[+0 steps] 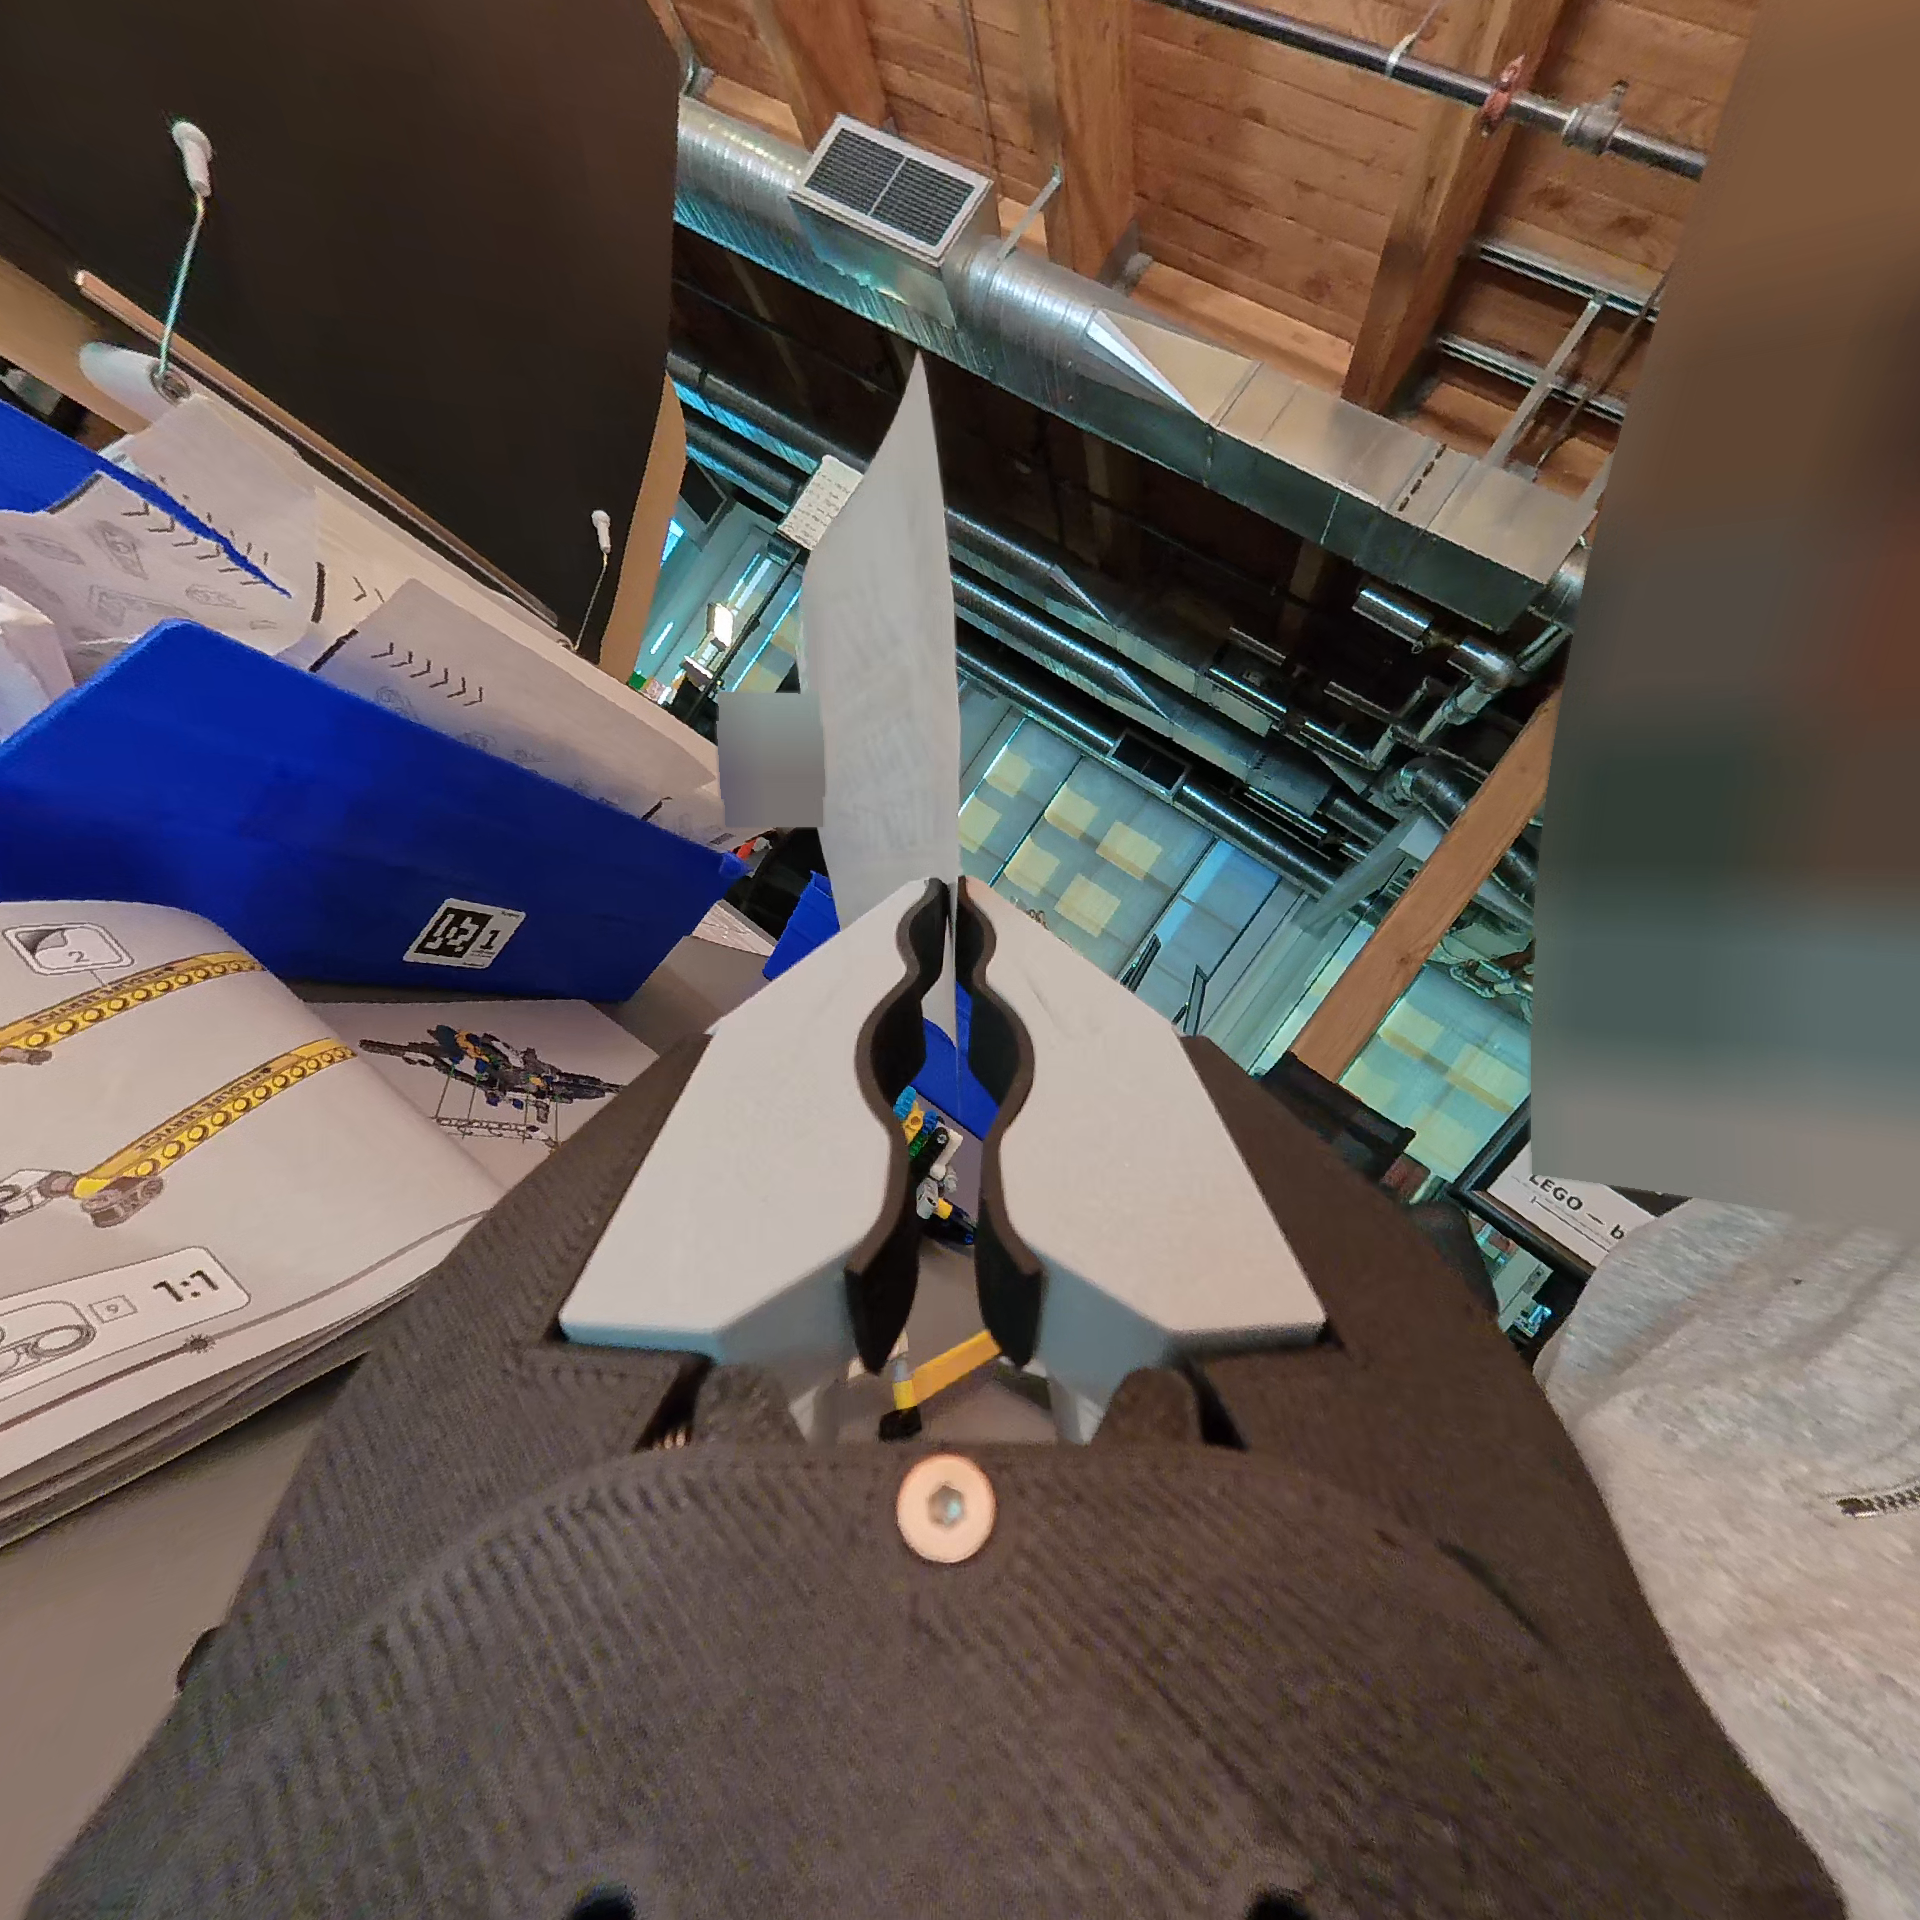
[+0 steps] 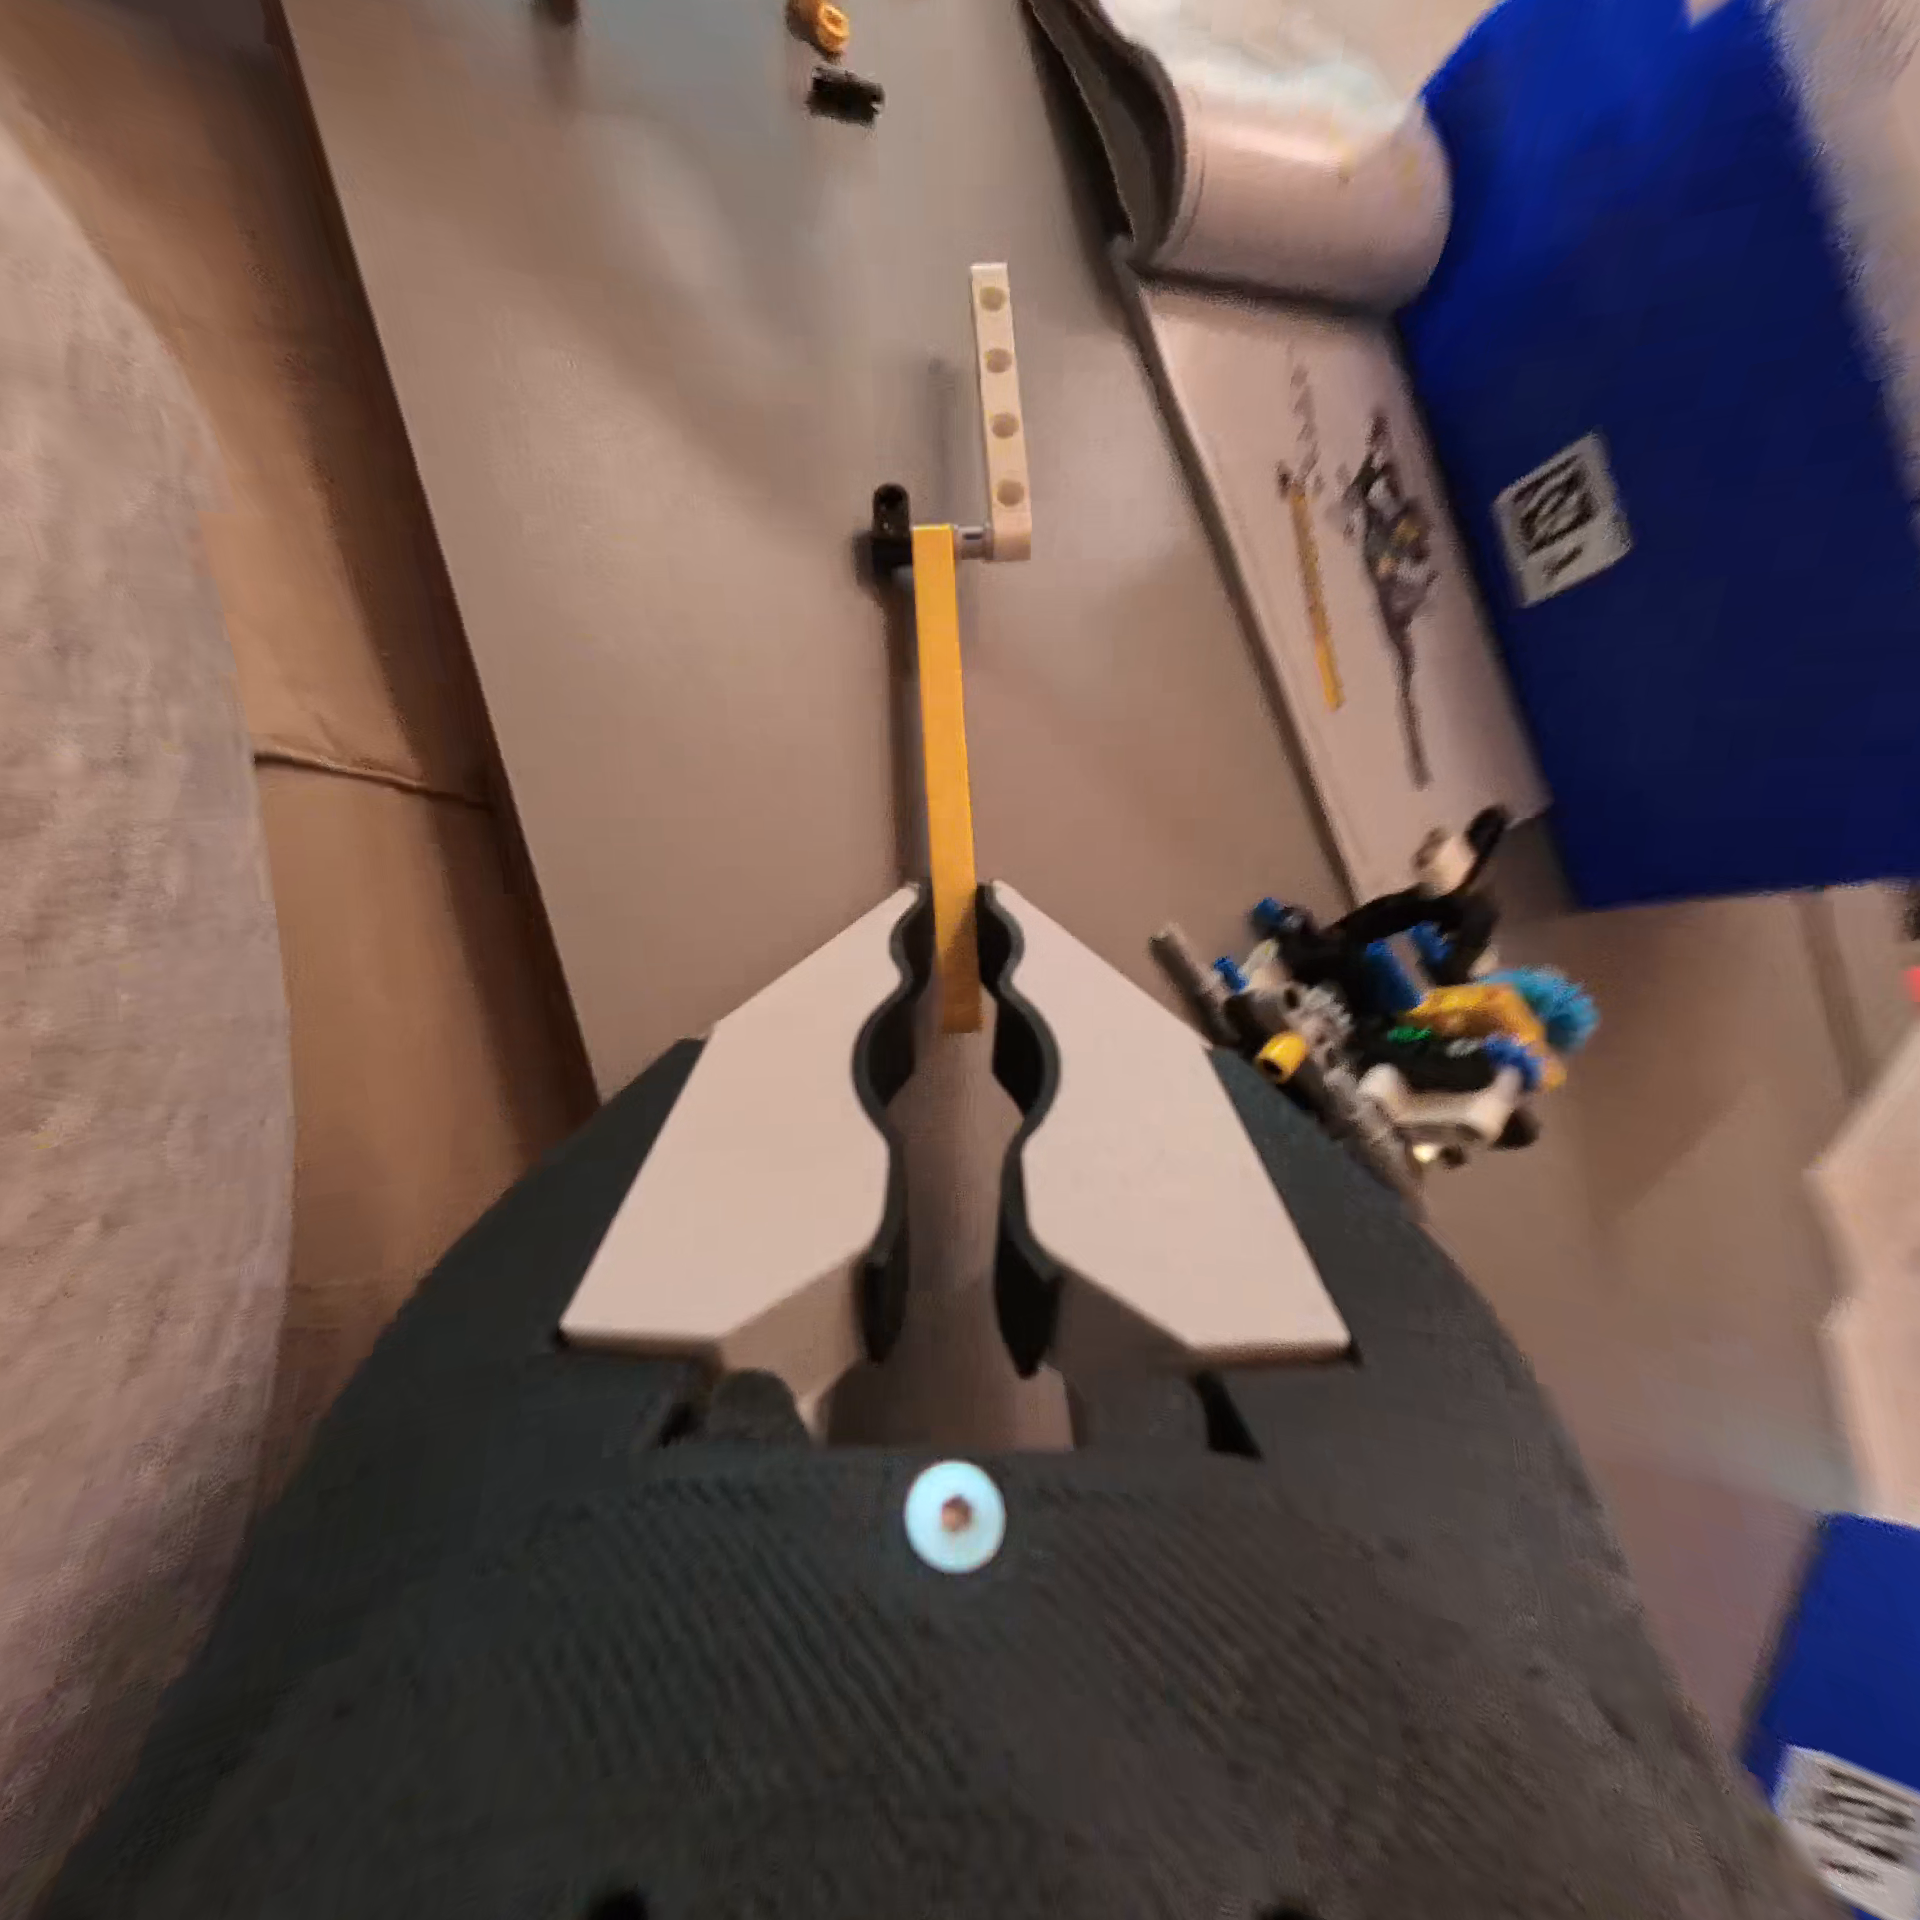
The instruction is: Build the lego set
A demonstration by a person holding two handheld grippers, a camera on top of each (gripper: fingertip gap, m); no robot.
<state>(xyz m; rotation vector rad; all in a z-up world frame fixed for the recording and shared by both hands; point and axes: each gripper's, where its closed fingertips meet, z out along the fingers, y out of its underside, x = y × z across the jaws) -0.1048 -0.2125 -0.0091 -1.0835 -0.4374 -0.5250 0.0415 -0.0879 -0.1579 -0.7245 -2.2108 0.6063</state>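
Observation:
My left gripper (image 1: 943, 894) is shut on a thin grey-white sheet (image 1: 894, 665) that stands edge-on above the tips. An open instruction booklet (image 1: 208, 1122) lies at the left. My right gripper (image 2: 951, 904) is shut on the near end of a long yellow beam (image 2: 943, 727) and holds it over the grey table (image 2: 675, 416). At the beam's far end sit a black connector (image 2: 888, 525) and a white beam (image 2: 1000, 416) with several holes. A partly built model (image 2: 1382, 1008) lies to the right of the gripper; it also shows between the left fingers (image 1: 930, 1143).
A blue bin (image 1: 312, 790) with paper sheets stands behind the booklet and shows in the right wrist view (image 2: 1662, 468). Another blue bin (image 2: 1849, 1683) is at the lower right. A small orange piece (image 2: 821, 21) and a black piece (image 2: 844, 96) lie farther off. A grey sleeve (image 1: 1745, 1455) is at the right. My hands' fingertips stand some 25 centimeters from each other. The black piece (image 2: 844, 96) sits 15 centimeters or so from the ends of my left fingers.

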